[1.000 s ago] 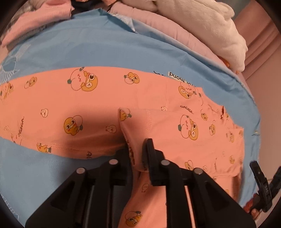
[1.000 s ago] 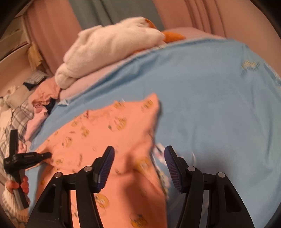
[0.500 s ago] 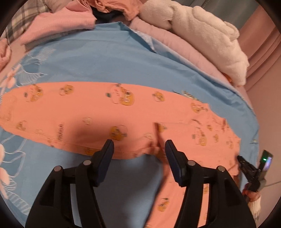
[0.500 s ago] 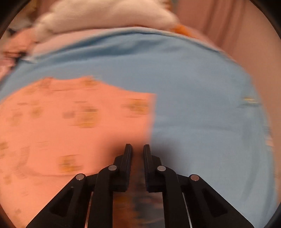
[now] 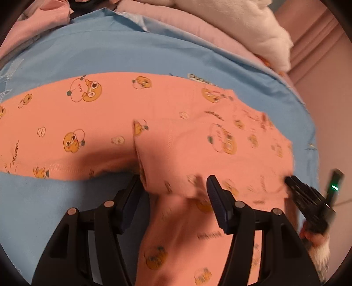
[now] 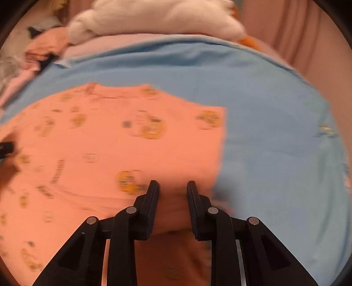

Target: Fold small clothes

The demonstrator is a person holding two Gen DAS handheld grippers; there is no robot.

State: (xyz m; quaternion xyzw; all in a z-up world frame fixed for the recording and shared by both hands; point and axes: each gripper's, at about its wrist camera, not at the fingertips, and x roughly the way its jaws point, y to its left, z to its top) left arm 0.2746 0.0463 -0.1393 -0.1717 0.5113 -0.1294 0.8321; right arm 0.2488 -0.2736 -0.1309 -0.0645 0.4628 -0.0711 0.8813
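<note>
Since the previous frames, the left gripper (image 5: 173, 193) has moved in over the fold at the crotch of the orange pants (image 5: 176, 136) with its jaws still wide, and the right gripper (image 6: 172, 189) has parted from nearly closed to a narrow gap.

Left wrist view: the pants lie on the blue sheet (image 5: 132, 50) of the bed. One leg runs as a band from centre to the left edge of the frame; the other leg drops toward the bottom centre, between the gripper fingers. The folded edge sits just above the left fingertip. Bare sheet lies at lower left and across the upper half. The right gripper appears at the right edge, at the hem.

Right wrist view, blurred: the garment's straight edge runs down the centre-right, just right of the jaws. Fabric lies between the fingers; contact cannot be told. Open sheet fills the right half. A white plush pile (image 6: 158, 17) borders the top.
</note>
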